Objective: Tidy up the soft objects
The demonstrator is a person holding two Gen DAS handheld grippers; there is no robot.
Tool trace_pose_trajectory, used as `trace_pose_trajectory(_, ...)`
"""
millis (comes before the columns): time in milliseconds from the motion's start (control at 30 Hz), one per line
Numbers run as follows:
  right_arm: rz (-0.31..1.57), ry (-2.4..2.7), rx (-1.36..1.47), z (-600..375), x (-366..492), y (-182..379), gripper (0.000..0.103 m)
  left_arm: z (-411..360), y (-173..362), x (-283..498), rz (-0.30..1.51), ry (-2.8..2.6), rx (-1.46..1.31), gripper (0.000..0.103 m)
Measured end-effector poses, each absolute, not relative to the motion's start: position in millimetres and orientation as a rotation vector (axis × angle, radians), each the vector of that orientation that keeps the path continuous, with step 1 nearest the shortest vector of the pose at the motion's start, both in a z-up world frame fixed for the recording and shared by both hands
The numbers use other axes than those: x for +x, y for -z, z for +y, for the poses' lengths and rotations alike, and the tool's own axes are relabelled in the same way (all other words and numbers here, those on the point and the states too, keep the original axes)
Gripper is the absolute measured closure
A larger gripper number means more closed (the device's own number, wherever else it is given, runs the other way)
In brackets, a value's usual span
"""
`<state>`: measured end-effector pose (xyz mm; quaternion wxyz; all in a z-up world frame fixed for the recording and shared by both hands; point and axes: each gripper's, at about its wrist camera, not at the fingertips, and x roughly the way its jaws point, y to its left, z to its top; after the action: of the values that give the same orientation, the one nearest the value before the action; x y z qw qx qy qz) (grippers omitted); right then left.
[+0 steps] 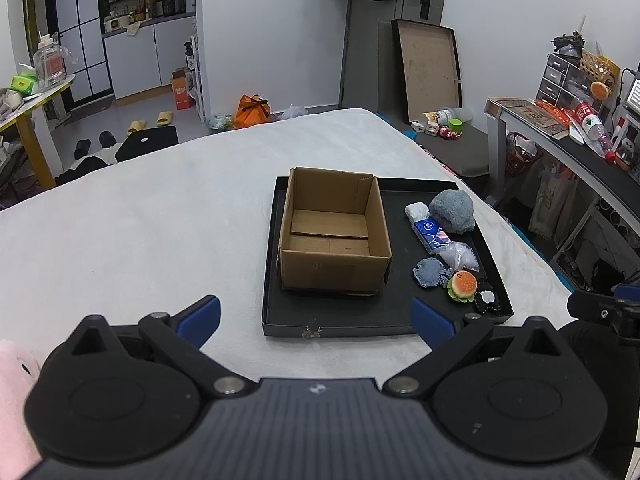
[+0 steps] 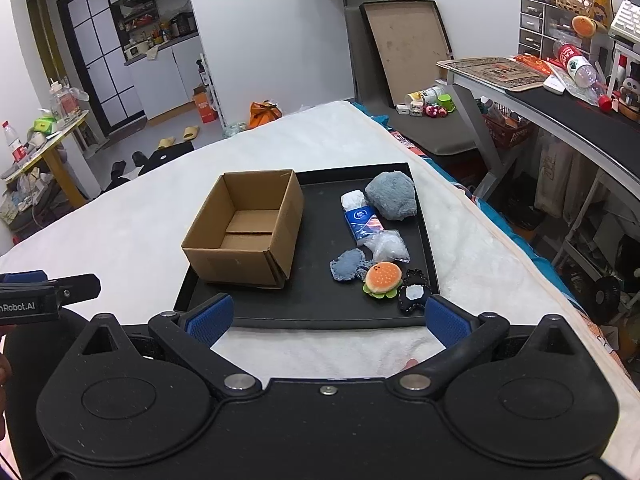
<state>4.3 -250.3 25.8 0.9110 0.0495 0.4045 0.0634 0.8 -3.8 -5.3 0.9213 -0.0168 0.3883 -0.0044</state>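
An empty cardboard box (image 1: 334,236) (image 2: 244,230) stands on the left part of a black tray (image 1: 340,320) (image 2: 320,312) on a white bed. Right of the box lie soft items: a grey-blue plush (image 1: 453,211) (image 2: 393,196), a white wad (image 1: 417,212) (image 2: 353,200), a blue tissue pack (image 1: 431,235) (image 2: 363,221), a clear plastic bag (image 1: 460,255) (image 2: 387,246), a denim patch (image 1: 431,273) (image 2: 347,265), a burger plush (image 1: 462,285) (image 2: 383,278) and a black charm (image 1: 487,300) (image 2: 413,294). My left gripper (image 1: 316,320) and right gripper (image 2: 327,318) hover open before the tray's near edge, holding nothing.
The white blanket (image 1: 140,216) covers the bed around the tray. A desk (image 1: 560,136) with clutter runs along the right. A pink soft thing (image 1: 12,392) shows at the left edge. The right gripper's body (image 1: 600,308) appears beside the left one.
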Motion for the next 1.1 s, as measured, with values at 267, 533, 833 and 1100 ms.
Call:
trace_pose_trajectory(267, 0.846, -0.120, 0.102, -250, 13, -19, 0.000, 3, 9, 12, 0.794, -0.005, -0.050, 0.002)
trace_pose_trajectory(533, 0.842, -0.124, 0.117, -253, 25, -13, 0.000, 7, 18, 33, 0.805, -0.024, -0.061, 0.003)
trace_pose_trajectory(833, 0.836, -0.129, 0.131, -260, 42, -5, 0.000, 6, 29, 54, 0.826, -0.050, -0.064, 0.003)
trace_pose_trajectory(1100, 0.831, -0.129, 0.166, -274, 60, 6, 0.000, 3, 42, 74, 0.856, -0.081, -0.076, 0.004)
